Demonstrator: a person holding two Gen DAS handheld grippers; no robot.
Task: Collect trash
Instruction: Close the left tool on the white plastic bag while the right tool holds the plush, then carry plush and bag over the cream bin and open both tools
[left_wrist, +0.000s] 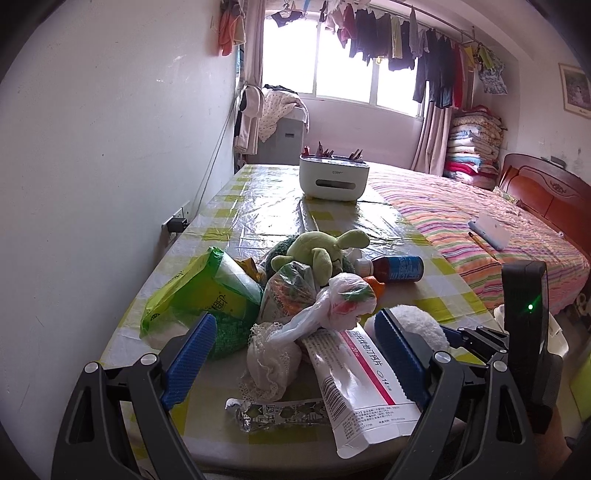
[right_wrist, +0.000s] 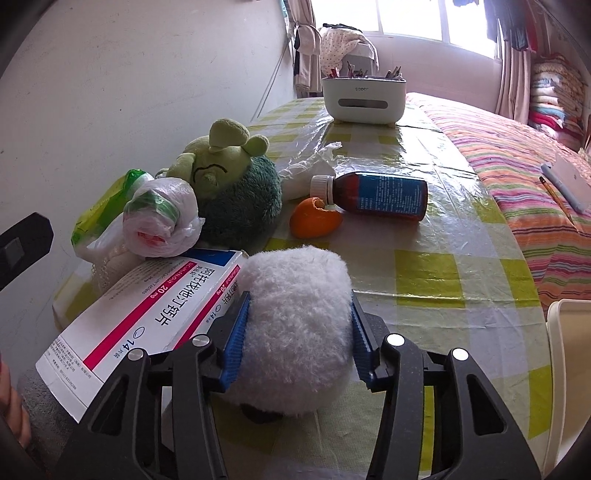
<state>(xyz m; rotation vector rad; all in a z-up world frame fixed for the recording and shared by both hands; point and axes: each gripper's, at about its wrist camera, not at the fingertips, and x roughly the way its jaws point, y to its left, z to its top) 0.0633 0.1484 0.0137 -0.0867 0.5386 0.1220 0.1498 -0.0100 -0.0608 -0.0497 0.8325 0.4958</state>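
Note:
A pile of trash lies on the checked table (left_wrist: 266, 210). My left gripper (left_wrist: 295, 354) is open around a white medicine box (left_wrist: 354, 384) and a knotted plastic bag (left_wrist: 332, 306), above a foil wrapper (left_wrist: 273, 411). A green bag (left_wrist: 192, 295) lies at the left. My right gripper (right_wrist: 299, 332) is shut on a white fluffy toy (right_wrist: 295, 295), also seen in the left wrist view (left_wrist: 417, 321). The medicine box (right_wrist: 147, 317) lies beside it, with orange peel (right_wrist: 314, 221) and a brown bottle (right_wrist: 380, 195) beyond.
A green plush toy (left_wrist: 321, 251) sits on the pile, also in the right wrist view (right_wrist: 225, 155). A white organiser box (left_wrist: 334, 177) stands at the table's far end. A striped bed (left_wrist: 480, 221) runs along the right. A white bin rim (right_wrist: 569, 369) shows at the right.

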